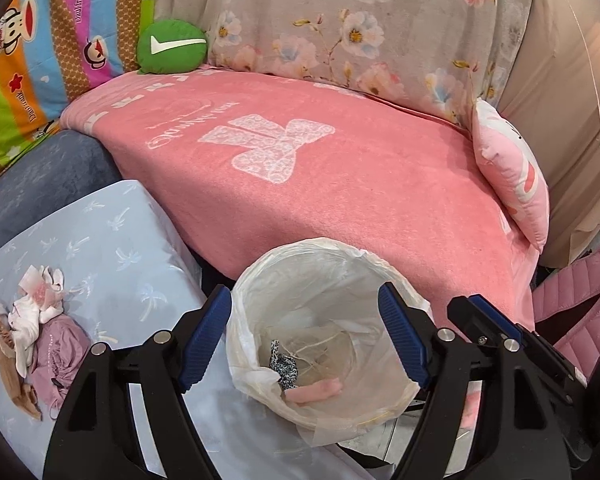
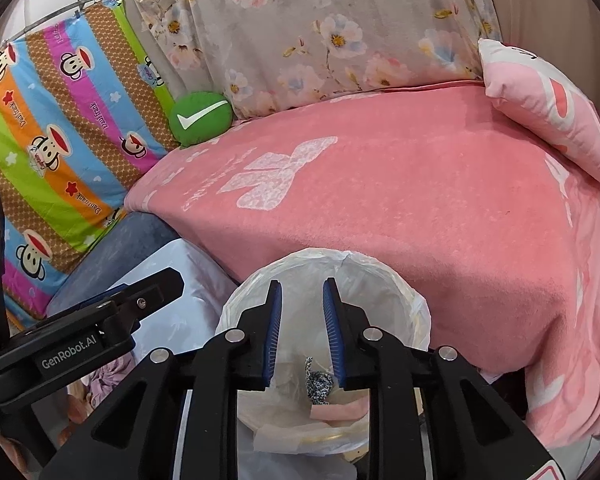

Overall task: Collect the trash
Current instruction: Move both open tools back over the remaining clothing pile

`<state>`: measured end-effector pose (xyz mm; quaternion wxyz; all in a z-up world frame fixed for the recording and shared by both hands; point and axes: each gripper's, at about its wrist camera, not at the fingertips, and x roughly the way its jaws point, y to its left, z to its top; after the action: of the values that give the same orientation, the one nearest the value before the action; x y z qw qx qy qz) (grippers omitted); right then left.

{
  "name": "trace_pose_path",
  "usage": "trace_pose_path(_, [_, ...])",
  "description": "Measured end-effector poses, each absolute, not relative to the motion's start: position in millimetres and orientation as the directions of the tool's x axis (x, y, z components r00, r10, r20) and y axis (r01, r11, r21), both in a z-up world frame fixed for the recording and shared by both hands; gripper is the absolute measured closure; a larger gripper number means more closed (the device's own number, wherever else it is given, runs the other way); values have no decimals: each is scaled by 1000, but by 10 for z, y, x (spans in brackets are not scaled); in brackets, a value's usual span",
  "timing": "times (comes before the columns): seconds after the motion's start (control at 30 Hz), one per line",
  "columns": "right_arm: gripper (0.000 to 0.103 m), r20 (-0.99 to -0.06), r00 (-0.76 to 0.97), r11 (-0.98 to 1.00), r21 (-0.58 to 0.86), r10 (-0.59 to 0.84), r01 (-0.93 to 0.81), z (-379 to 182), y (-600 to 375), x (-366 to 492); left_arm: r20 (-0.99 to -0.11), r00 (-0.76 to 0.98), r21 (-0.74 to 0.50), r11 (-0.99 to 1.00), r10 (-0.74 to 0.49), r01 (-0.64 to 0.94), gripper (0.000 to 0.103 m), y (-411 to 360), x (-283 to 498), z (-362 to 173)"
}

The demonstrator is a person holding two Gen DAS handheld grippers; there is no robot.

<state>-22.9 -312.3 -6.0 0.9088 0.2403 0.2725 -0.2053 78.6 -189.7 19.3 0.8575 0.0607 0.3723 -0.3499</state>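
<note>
A trash bin lined with a translucent white bag (image 1: 260, 280) stands in front of the pink-covered bed; it also shows in the right wrist view (image 2: 396, 280). Inside lie a black-and-white patterned scrap (image 1: 284, 364) (image 2: 318, 386) and a pink piece (image 1: 316, 390) (image 2: 340, 410). My left gripper (image 1: 306, 336) is wide open above the bin mouth, empty. My right gripper (image 2: 302, 330) hovers over the bin with its jaws partly open and nothing between them. A pile of crumpled tissues and cloth scraps (image 1: 32, 320) lies on the light blue cushion at left.
The pink blanket (image 1: 320, 168) covers the bed behind the bin. A green round cushion (image 1: 172, 46), a striped monkey-print quilt (image 1: 40, 52), a floral sheet (image 1: 340, 20) and a pink pillow (image 1: 512, 176) surround it. A pink padded jacket (image 1: 576, 304) lies at right.
</note>
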Motion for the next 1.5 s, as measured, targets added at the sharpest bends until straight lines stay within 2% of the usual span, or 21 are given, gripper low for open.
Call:
trace_pose_path(0.2, [75, -606, 759, 812, 304, -239, 499, -65, -3008, -207, -682, 490, -157, 762, -544, 628, 31, -1779, 820, 164])
trace_pose_path(0.67, [74, -621, 755, 842, 278, -210, 462, -74, -2697, -114, -687, 514, -166, 799, -514, 578, 31, -1435, 886, 97])
trace_pose_path(0.8, [68, -620, 757, 853, 267, -204, 449, -68, -2577, -77, -691, 520, -169, 811, -503, 560, 31, -1328, 906, 68])
trace_pose_path(1.13, [66, -633, 755, 880, 245, -172, 406, -84, -2251, 47, -700, 547, -174, 852, -459, 494, 30, -971, 1004, -18])
trace_pose_path(1.5, [61, -658, 743, 911, 223, -122, 347, -150, -1802, 276, -720, 584, -165, 909, -376, 382, 22, -393, 1154, -198])
